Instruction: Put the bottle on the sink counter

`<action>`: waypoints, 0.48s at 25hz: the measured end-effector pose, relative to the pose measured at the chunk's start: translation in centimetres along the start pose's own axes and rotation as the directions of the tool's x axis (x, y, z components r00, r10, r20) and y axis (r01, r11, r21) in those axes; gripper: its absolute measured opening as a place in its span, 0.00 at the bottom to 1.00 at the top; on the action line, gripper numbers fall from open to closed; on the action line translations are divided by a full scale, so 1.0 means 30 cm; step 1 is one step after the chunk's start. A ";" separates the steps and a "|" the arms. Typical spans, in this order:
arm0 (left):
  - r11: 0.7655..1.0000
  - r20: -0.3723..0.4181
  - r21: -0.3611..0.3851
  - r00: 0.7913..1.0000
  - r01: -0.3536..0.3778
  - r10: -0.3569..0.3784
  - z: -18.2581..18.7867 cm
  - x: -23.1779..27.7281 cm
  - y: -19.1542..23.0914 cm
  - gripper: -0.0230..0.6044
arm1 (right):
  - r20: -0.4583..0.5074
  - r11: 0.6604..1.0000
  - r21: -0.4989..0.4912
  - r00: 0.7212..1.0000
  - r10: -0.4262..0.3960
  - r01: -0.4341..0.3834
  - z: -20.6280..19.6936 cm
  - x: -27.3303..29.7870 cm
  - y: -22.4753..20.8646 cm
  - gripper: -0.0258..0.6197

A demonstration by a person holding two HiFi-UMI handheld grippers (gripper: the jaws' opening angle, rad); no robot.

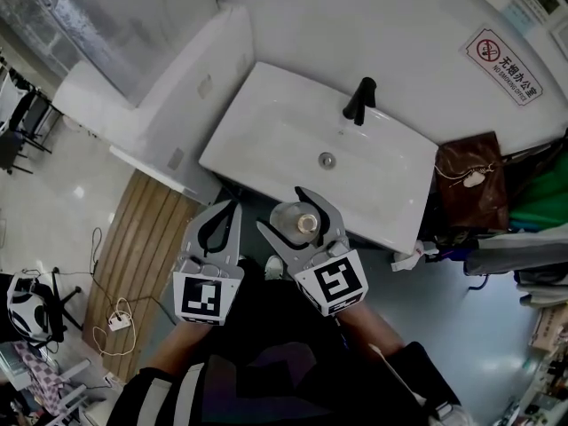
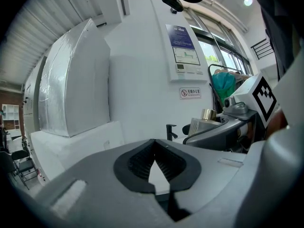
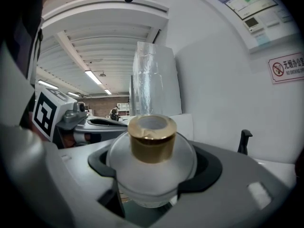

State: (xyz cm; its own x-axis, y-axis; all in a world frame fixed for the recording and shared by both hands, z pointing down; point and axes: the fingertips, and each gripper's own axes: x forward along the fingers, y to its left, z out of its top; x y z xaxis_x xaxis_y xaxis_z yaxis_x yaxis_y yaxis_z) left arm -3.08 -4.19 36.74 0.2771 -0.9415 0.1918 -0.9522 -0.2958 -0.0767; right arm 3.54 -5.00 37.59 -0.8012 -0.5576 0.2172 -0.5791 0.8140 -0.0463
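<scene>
A round frosted-glass bottle [image 1: 300, 222] with a gold cap sits upright between the jaws of my right gripper [image 1: 286, 211], which is shut on its body. In the right gripper view the bottle [image 3: 151, 160] fills the space between the pads. It hangs just before the front edge of the white sink counter [image 1: 266, 114], below the basin. To its left, beside it, my left gripper [image 1: 229, 209] is shut with nothing in it; its pads meet at the tip [image 2: 153, 144]. The left gripper view shows the bottle [image 2: 205, 120] at the right.
A black faucet [image 1: 359, 100] stands at the back of the basin. A brown bag [image 1: 470, 180] lies right of the sink, with a no-smoking sign [image 1: 504, 67] on the wall above. A white cabinet [image 1: 169, 105] flanks the sink's left; a wooden floor mat [image 1: 142, 238] lies below it.
</scene>
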 end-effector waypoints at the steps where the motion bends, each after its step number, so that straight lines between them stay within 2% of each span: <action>1: 1.000 0.003 0.001 1.000 0.002 -0.002 0.003 0.010 -0.002 0.04 | 0.001 1.000 0.000 1.000 -0.006 0.006 -0.001 -0.002 -0.011 0.56; 7: 0.999 -0.006 0.010 0.999 0.047 -0.047 -0.002 0.078 -0.013 0.04 | 0.000 0.999 -0.001 0.999 -0.041 0.041 -0.016 0.012 -0.073 0.57; 12: 0.998 0.021 0.004 0.997 0.069 -0.069 0.008 0.162 -0.005 0.04 | -0.012 0.998 -0.013 0.998 -0.065 0.065 -0.015 0.043 -0.127 0.57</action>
State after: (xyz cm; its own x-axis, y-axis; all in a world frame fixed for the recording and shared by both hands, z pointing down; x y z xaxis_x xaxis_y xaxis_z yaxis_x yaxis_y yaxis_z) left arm -1.57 -8.76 37.45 0.3448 -0.9220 0.1759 -0.9302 -0.3608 -0.0674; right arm 4.77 -8.73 38.48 -0.7601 -0.6073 0.2311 -0.6277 0.7782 -0.0193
